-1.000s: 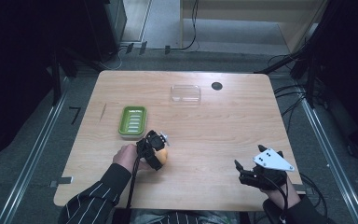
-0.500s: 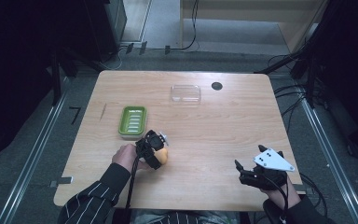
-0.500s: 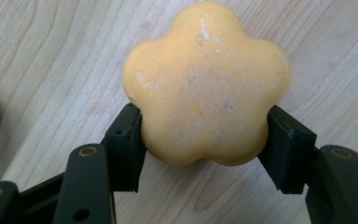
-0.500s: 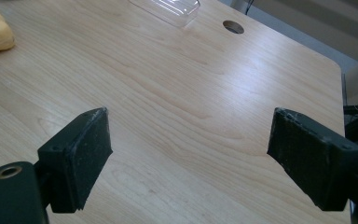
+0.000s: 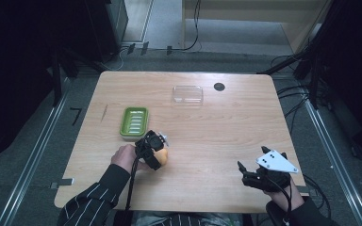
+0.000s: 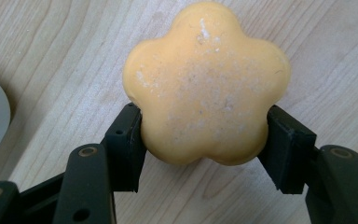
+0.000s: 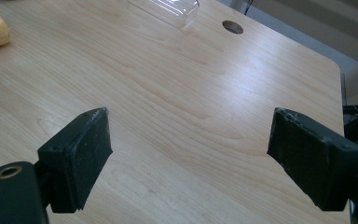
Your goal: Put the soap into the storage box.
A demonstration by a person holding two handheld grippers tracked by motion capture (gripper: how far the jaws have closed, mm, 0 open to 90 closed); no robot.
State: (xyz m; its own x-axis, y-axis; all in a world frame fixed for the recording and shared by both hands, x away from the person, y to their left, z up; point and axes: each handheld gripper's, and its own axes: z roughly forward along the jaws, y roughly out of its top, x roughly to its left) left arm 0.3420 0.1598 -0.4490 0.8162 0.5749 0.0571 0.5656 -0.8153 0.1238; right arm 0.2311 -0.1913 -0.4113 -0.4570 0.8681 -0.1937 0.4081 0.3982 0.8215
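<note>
Between the earlier pictures and this moment almost nothing has shifted: both hands sit where they were, and the left tongs (image 5: 156, 147) have just drawn in the last bit around the soap (image 6: 206, 84), which stays on the same spot.

Largest is the wooden counter (image 5: 207, 122), pale and grained, with a small dark round hole (image 5: 219, 86) near its far edge. Next comes the green soap dish (image 5: 134, 122), ribbed inside, lying on the counter just beyond the left hand (image 5: 122, 157). A clear plastic lid (image 5: 187, 94) rests near the far edge, well apart from the dish, close to the hole.

The right tongs (image 5: 243, 172) hover at the near right corner of the counter, jaws spread wide with bare wood between them in the right gripper view.

Smallest is the soap, a yellow-orange flower-shaped bar lying flat on the counter just beside the near end of the dish. In the left gripper view both black pads (image 6: 129, 144) press against its lower lobes, one on each side, so the left tongs are clamped on it.
</note>
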